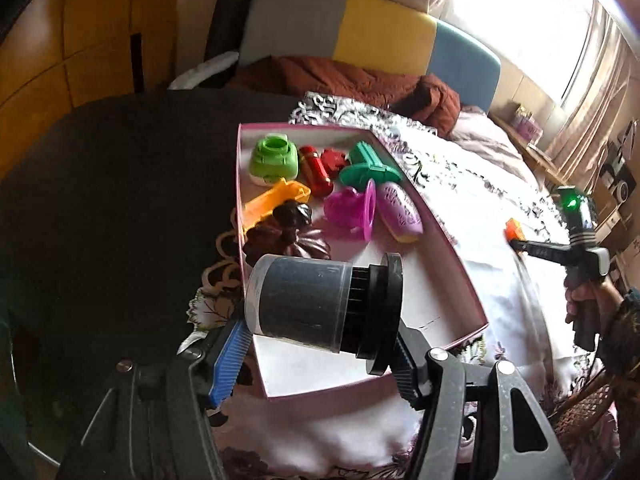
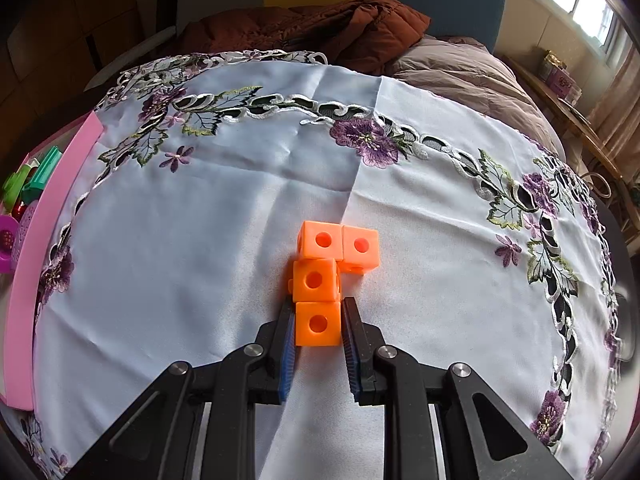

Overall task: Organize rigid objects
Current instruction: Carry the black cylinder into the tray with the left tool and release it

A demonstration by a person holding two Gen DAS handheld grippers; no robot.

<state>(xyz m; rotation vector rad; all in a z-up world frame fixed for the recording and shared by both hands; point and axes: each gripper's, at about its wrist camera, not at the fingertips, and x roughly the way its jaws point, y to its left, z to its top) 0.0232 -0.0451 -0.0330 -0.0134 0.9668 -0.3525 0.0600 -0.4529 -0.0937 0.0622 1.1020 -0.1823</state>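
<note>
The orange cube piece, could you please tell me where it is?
In the right wrist view, the orange cube piece sits centre on the embroidered tablecloth, its nearest cube between the right tool.

We see hard daylight from the window (image 1: pixel 532 20) at one o'clock, blown out to white glare. Both fisheye views bend strongly at the rims, where corners go black. At nine o'clock the left view sinks into deep shadow; the white tablecloth (image 2: pixel 240 208) is evenly lit.

The left claw (image 1: pixel 320 344) grips a clear plastic jar with a dark insert and black ribbed lid (image 1: pixel 320 304), tipped sideways over the near end of a shallow pink-rimmed cardboard box (image 1: pixel 452 240). Further in lie a lime-green plastic toy (image 1: pixel 274 158), a red cylinder (image 1: pixel 318 170) and a dark brown pumpkin-shaped piece (image 1: pixel 286 236).
</note>
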